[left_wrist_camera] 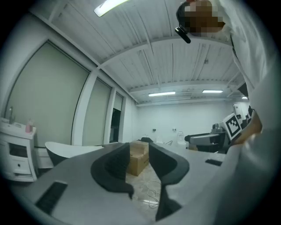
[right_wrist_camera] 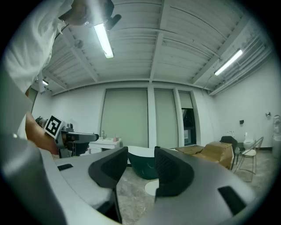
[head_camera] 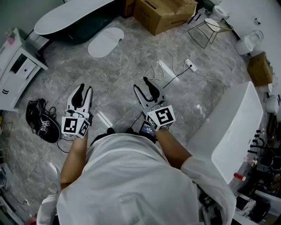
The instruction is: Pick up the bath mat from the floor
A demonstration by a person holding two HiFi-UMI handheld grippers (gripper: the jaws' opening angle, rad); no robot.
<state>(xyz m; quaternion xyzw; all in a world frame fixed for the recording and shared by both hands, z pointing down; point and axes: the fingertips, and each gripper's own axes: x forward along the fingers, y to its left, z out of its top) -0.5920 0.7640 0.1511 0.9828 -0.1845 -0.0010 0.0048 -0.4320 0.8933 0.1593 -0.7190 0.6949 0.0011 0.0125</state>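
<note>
The bath mat is a white oval lying flat on the grey marble floor, just in front of the dark bathtub. It also shows as a pale patch between the jaws in the right gripper view, still far off. My left gripper and right gripper hover side by side close to my body, well short of the mat. The left gripper is open, with only a distant cardboard box seen through the gap. The right gripper is open too, with nothing between its jaws.
A dark bathtub with a white rim stands behind the mat. A cardboard box and a wire stool sit at the back. A white cable trails ahead, a black bag lies left, a white tub right.
</note>
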